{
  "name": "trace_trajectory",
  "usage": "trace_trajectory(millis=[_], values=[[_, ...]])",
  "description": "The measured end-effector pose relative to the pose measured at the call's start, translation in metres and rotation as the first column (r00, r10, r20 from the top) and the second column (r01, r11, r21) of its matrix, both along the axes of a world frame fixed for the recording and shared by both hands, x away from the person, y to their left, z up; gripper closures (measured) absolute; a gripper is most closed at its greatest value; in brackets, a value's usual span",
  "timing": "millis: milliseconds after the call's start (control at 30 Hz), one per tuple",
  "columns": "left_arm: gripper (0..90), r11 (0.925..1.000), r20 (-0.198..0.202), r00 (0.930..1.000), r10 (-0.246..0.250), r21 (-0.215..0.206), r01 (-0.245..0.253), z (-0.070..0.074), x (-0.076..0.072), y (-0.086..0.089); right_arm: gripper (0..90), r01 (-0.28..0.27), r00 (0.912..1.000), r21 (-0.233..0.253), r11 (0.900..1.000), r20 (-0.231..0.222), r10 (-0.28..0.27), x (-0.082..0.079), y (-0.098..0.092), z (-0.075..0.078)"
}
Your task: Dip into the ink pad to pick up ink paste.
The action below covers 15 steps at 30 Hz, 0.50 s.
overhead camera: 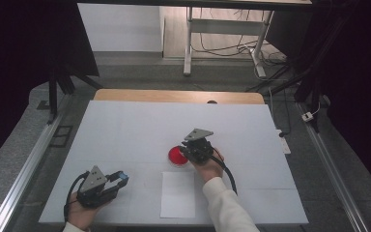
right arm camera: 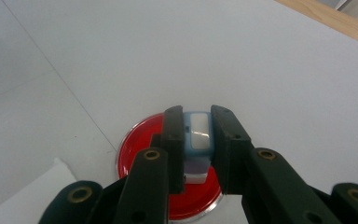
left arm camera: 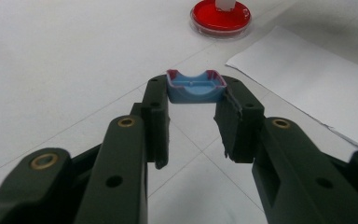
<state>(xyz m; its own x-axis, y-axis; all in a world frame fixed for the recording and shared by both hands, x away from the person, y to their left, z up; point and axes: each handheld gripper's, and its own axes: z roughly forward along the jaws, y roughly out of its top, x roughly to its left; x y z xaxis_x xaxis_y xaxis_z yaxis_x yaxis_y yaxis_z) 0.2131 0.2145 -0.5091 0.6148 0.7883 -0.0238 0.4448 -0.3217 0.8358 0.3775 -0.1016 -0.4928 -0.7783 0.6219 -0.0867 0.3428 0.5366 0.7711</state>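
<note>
A round red dish (overhead camera: 175,155) lies mid-table. My right gripper (overhead camera: 194,151) hangs over its right side. In the right gripper view my right gripper (right arm camera: 196,122) is shut on a small pale blue and white block (right arm camera: 199,136), whose lower end reaches down to the red dish (right arm camera: 137,142). My left gripper (overhead camera: 119,179) rests low at the table's front left. It is shut on a shallow blue cap (left arm camera: 196,87) with a reddish rim, pinched between the jaw tips. The left gripper view also shows the dish (left arm camera: 220,17) farther off.
A white sheet of paper (overhead camera: 178,194) lies near the front edge between the two hands, also seen as the sheet (left arm camera: 314,88) at the right of the left gripper view. The white table cover (overhead camera: 125,125) spreads wide; a wooden edge (overhead camera: 178,95) runs along the back.
</note>
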Motion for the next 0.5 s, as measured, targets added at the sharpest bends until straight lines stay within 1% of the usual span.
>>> trace_trajectory(millis=[100, 167, 267, 433, 500], values=[[65.0, 1.0000, 0.000, 1.0000, 0.000, 0.000, 0.000, -0.0001, 0.0000, 0.0001, 75.5, 0.000, 1.0000, 0.007, 1.000, -0.005, 0.000, 0.0005, -0.0001, -0.0003], [65.0, 1.0000, 0.000, 1.0000, 0.000, 0.000, 0.000, 0.0000, 0.0000, 0.0001, 75.5, -0.003, 1.0000, 0.010, 1.000, 0.000, 0.003, 0.0008, 0.0004, -0.0008], [65.0, 1.0000, -0.001, 1.0000, 0.000, 0.000, 0.000, -0.0001, 0.0000, 0.0000, 75.5, -0.005, 1.0000, -0.005, 1.000, -0.005, 0.005, 0.0008, 0.0007, 0.0002], [65.0, 1.0000, -0.001, 1.0000, 0.000, 0.001, 0.000, -0.0002, 0.0001, 0.0000, 75.6, 0.000, 0.9999, -0.001, 1.000, -0.017, 0.000, 0.0019, 0.0013, -0.0002], [65.0, 1.0000, -0.002, 1.0000, -0.001, 0.001, 0.001, -0.0002, 0.0001, -0.0001, 75.6, 0.003, 0.9998, -0.009, 1.000, -0.021, -0.004, 0.0021, 0.0019, -0.0011]])
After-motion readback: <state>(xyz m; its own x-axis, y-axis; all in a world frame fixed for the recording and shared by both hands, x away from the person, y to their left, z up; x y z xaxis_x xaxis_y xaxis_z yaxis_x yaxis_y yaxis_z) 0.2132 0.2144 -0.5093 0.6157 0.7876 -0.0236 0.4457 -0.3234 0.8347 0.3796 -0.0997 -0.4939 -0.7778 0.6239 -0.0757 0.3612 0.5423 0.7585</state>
